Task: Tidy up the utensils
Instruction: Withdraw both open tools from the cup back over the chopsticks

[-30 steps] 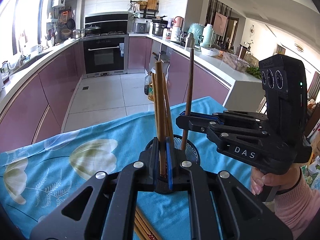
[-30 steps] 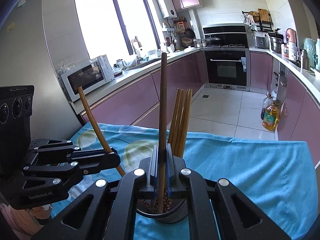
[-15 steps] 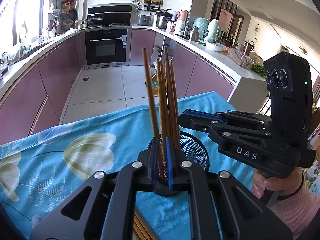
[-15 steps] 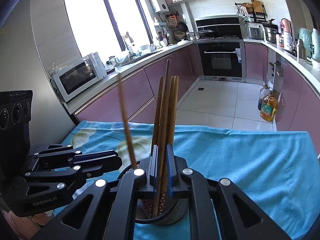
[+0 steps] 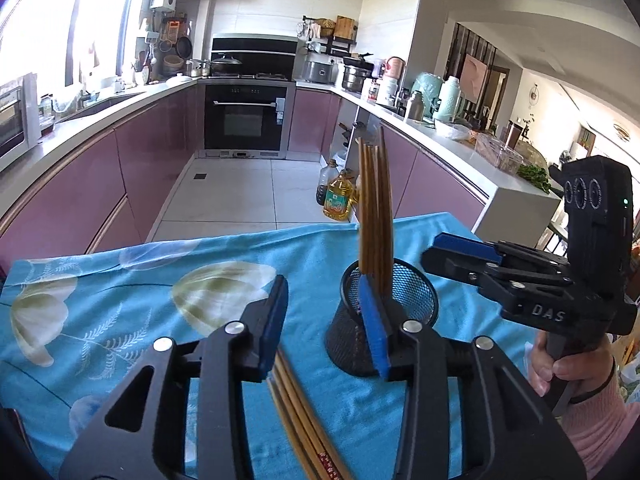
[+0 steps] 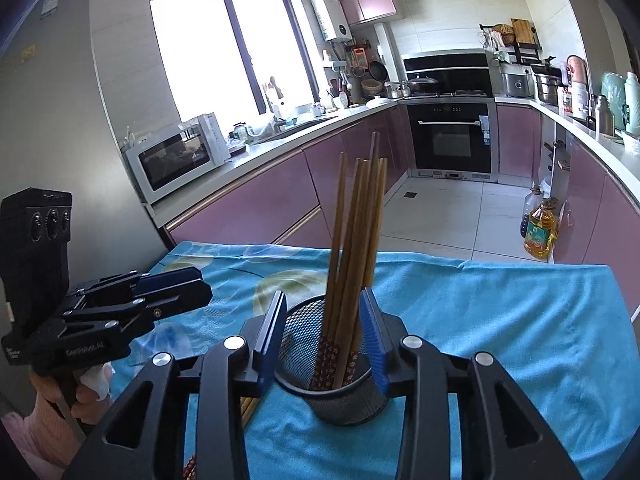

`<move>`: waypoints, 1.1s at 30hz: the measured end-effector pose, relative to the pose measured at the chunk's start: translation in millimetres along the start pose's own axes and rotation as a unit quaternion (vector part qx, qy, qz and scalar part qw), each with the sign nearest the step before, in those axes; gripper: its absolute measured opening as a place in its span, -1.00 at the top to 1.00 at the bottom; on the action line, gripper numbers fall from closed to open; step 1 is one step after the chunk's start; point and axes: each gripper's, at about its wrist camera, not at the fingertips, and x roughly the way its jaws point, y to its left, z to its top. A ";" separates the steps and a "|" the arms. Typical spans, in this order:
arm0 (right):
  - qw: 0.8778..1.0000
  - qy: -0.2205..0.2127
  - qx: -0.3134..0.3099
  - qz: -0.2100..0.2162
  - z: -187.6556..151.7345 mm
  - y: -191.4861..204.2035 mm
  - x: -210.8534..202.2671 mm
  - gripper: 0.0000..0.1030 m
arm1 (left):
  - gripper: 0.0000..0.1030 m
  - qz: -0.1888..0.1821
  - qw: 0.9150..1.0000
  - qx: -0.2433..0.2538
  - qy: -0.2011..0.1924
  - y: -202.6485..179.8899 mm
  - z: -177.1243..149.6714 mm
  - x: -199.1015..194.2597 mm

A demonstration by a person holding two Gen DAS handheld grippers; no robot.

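Opening at this moment, the left claw [image 5: 326,320] has its blue pads apart with nothing pressed between them. Landmark: the black mesh cup [image 5: 384,320], which stands upright on the blue floral cloth [image 5: 120,304] covering the desk.

- Left of the cup: the left claw's near pad [image 5: 274,320] hangs over the cloth. Loose chopsticks [image 5: 304,412] lie flat on the cloth below it, just beside the cup's base.
- At the cup: a bundle of brown chopsticks [image 6: 354,248] stands inside, tips up, leaning against the rim. The left claw's other pad sits in front of the cup wall.
- Around the cup: the right claw [image 6: 324,340] is also opening; its pads flank the cup's rim on both sides without pressing on it or on the chopsticks.
- Right of the cup: a hand [image 5: 568,368] in a pink sleeve grips the right claw's handle.
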 end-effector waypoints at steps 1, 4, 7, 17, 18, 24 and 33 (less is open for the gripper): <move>1.000 0.000 -0.008 0.008 -4.3 6.0 -4.2 0.17 | 0.13 0.007 1.000 -0.001 -0.003 3.7 -4.9 -5.9; 0.999 0.008 -0.032 0.025 -20.9 23.5 -10.1 0.04 | -0.04 0.027 1.000 -0.012 -0.006 17.6 -24.5 -20.7; 0.998 0.034 -0.048 0.036 -42.2 38.1 -5.0 0.02 | -0.10 0.035 0.999 -0.019 0.008 28.9 -48.1 -26.7; 0.990 0.125 -0.048 0.039 -97.1 62.1 35.8 -0.04 | -0.40 0.056 0.996 -0.020 0.062 34.0 -115.7 -29.3; 0.989 0.131 -0.051 0.037 -100.8 65.5 38.5 -0.04 | -0.41 0.057 0.996 -0.016 0.067 32.5 -121.8 -29.1; 0.987 0.145 -0.063 0.025 -113.4 77.0 44.9 -0.04 | -0.41 0.044 0.994 0.001 0.100 20.4 -144.6 -24.6; 0.989 0.144 -0.040 0.014 -116.0 63.9 39.2 -0.04 | -0.41 0.038 0.991 0.019 0.128 10.5 -158.8 -17.4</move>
